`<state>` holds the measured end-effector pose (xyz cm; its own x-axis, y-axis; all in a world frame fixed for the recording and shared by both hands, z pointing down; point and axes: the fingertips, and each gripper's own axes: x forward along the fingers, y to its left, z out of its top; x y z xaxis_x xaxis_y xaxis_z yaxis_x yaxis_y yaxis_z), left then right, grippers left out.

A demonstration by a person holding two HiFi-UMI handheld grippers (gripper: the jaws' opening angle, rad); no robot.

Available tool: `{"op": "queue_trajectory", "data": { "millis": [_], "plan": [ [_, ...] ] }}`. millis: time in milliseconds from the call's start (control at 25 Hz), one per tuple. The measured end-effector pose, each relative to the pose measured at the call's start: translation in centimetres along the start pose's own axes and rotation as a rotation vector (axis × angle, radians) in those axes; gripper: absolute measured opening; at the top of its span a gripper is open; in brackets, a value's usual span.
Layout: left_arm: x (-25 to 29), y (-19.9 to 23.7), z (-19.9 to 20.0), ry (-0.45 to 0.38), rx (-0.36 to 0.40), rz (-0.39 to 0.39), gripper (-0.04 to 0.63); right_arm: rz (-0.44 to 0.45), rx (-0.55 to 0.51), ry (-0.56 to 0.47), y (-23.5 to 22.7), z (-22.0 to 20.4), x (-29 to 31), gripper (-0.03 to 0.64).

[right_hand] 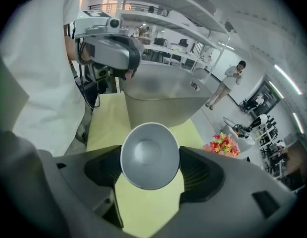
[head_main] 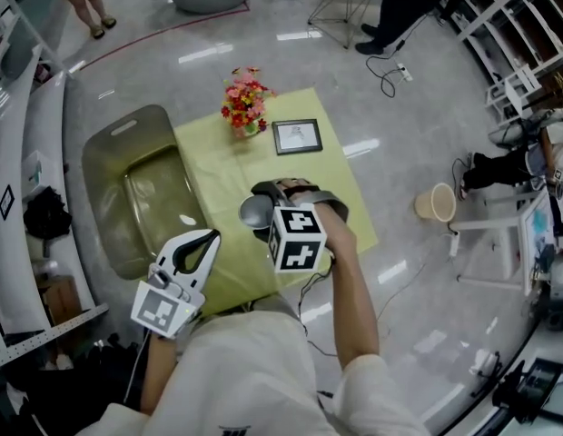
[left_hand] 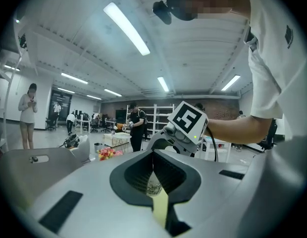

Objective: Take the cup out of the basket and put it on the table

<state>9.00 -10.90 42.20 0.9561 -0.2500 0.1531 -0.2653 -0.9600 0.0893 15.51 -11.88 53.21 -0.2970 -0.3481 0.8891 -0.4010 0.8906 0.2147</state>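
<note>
At the centre of the head view, clamped in the right tongs (right_hand: 150,158): a grey cup (head_main: 255,213), gripped by its sides between the two ribbed pads, mouth turned toward the right gripper view's camera. Inside the cup, only a smooth grey wall and a round flat bottom. Held over the near part of the yellow tabletop (head_main: 336,184), out of the basket (head_main: 118,166) and to its right. Touching the tabletop or not: impossible to tell from any view.

Left of centre in the head view, the basket: a large olive-grey tub with rounded corners, standing on the left part of the tabletop, open side up. Inside it, a bare bottom with a glint of light.

Lower left of the cup, the left tongs (left_hand: 153,165): pads together at the tips, gripping nothing, pointing roughly level toward the right tongs, near the basket's lower right corner.

At the upper end of the tabletop, a bunch of red and yellow flowers (head_main: 245,103) and, just right of it, a dark picture frame (head_main: 297,136) lying flat. Both well apart from the cup, with bare yellow cloth between.

At the right middle of the head view, a tan bin (head_main: 435,202) on the glossy floor, well apart from the tabletop. In the upper left corner, a standing person; in the upper right, a seated one. Along the right edge, white shelving.
</note>
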Motion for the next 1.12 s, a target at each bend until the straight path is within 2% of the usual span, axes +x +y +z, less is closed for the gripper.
{"op": "queue_trajectory", "data": {
  "millis": [200, 1000, 1120],
  "plan": [
    [1.3, -1.1, -0.9, 0.022, 0.000, -0.030, 0.011, -0.023, 0.046, 0.054, 1.2, -2.9, 1.9, 0.348],
    [5.5, -5.7, -3.3, 0.094, 0.075, -0.175, 0.011, -0.056, 0.234, 0.100, 5.2, -10.7, 7.9, 0.348],
    [6.2, -6.5, -3.4, 0.089, 0.167, -0.227, 0.011, -0.062, 0.256, 0.113, 5.8, -11.9, 8.9, 0.348]
  ]
}}
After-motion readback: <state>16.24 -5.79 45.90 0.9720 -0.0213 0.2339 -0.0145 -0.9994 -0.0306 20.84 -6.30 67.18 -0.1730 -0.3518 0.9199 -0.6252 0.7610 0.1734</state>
